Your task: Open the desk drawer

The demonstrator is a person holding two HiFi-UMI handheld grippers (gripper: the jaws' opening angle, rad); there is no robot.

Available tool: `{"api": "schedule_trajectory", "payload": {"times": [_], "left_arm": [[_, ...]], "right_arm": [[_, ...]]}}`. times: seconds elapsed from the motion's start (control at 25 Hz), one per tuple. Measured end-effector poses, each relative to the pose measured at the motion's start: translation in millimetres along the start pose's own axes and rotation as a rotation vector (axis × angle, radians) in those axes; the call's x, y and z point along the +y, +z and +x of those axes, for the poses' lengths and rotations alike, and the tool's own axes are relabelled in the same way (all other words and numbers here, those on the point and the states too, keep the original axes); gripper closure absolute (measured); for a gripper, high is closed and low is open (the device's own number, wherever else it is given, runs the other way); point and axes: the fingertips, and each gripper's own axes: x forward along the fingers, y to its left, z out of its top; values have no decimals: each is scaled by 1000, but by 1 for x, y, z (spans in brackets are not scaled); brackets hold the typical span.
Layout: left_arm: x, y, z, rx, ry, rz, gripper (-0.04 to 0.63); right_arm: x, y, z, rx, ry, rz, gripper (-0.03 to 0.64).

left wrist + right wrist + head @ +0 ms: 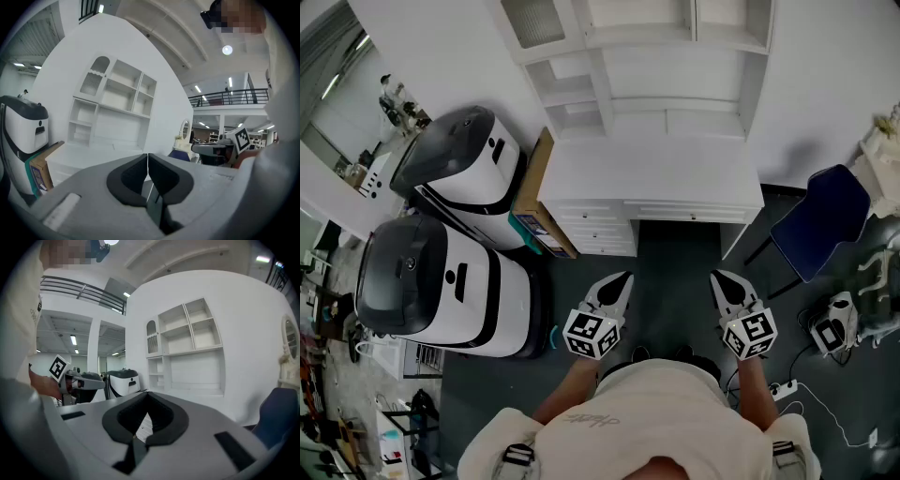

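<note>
A white desk [647,173] with a shelf hutch stands against the wall ahead of me. Under its top are a stack of small drawers [598,232] on the left and a wide shallow drawer [689,213] in the middle, all closed. My left gripper [624,277] and right gripper [718,277] hover side by side over the dark floor, a short way in front of the desk and touching nothing. In the left gripper view the left gripper [148,156] has its jaws pressed together and empty. The right gripper [147,394] is likewise shut and empty, with the desk [187,387] beyond it.
Two big white-and-black machines [459,159] [431,291] stand left of the desk, with a cardboard box [536,202] wedged against the desk's side. A blue chair [823,220] stands at the right. A power strip with cables [786,388] and a small device [831,328] lie on the floor.
</note>
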Motion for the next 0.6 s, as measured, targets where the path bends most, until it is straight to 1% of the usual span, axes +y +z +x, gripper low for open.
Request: {"api": "schedule_trajectory", "payload": {"times": [0.16,0.36,0.48,0.6], "left_arm": [[9,-5,-10,-8,-14,17,578],[17,-11,-19,-5,-34,6,578],[25,-15,-23,5,-41,9,578],[33,-20,-24,25,-43,-13,578]], "right_arm": [[13,-6,2,-12,-23,0,615],[26,-11,7,-10,-41,7,615],[27,-8,11,-29,-68,41,614],[31,-6,12,-39,-83,71,614]]}}
